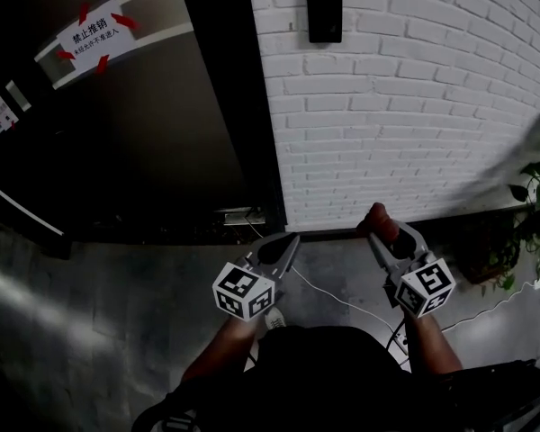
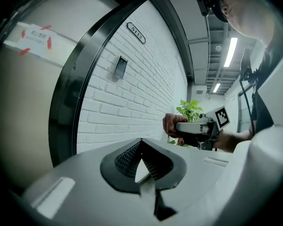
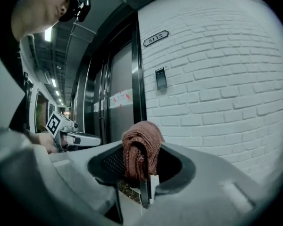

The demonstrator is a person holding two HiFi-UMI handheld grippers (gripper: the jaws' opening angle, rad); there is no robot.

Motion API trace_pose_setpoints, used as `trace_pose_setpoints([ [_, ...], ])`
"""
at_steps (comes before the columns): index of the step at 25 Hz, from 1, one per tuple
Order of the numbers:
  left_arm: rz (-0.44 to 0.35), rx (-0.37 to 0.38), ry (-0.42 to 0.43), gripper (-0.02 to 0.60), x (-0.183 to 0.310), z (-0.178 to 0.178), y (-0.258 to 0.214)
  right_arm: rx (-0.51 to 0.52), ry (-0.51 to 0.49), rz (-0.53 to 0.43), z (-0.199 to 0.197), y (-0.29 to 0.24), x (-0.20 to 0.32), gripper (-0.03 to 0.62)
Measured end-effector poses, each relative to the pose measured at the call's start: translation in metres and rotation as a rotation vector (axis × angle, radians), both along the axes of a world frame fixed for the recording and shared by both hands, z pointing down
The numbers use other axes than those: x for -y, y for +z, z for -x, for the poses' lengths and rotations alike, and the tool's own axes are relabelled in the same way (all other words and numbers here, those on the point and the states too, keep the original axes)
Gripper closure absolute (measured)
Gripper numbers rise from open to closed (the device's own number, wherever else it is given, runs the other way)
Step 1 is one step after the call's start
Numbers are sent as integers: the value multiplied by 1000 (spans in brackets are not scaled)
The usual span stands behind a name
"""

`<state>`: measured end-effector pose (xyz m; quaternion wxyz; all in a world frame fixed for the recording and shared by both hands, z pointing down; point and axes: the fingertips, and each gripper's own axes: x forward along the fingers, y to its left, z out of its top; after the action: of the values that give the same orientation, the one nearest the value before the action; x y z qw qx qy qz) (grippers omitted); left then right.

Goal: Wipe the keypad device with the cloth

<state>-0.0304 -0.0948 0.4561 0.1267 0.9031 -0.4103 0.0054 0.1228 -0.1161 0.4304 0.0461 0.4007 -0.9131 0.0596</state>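
Observation:
The keypad device (image 1: 324, 9) is a small black panel high on the white brick wall (image 1: 414, 106); it also shows in the left gripper view (image 2: 120, 67) and the right gripper view (image 3: 161, 79). My right gripper (image 1: 379, 229) (image 3: 141, 160) is shut on a bunched reddish-brown cloth (image 1: 377, 216) (image 3: 141, 147), held low, well below the device. My left gripper (image 1: 292, 240) (image 2: 141, 146) is shut with nothing in it, level with the right one and to its left. Both point at the foot of the wall.
A dark door (image 1: 153, 115) with a red-and-white sticker (image 1: 95, 30) stands left of the wall, past a black frame (image 1: 238, 97). A potted plant (image 1: 535, 214) is at the right. A white cable (image 1: 342, 300) lies on the floor. A number plate (image 3: 155, 38) hangs above the device.

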Motion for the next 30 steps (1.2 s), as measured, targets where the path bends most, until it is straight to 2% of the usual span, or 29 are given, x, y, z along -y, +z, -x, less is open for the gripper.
trace_pose_setpoints([
  [5,19,-68,-20,565,-14,-19,-6,27,-31,10,-16,3,-27,451],
  [18,-7,-19,-29,565,-38,-50,-5,0,-53,-10,-39,10,-56,453],
  [30,-31,11,-49,565,-46,-43,-17,-22,-66,-19,-34,14,-67,453],
])
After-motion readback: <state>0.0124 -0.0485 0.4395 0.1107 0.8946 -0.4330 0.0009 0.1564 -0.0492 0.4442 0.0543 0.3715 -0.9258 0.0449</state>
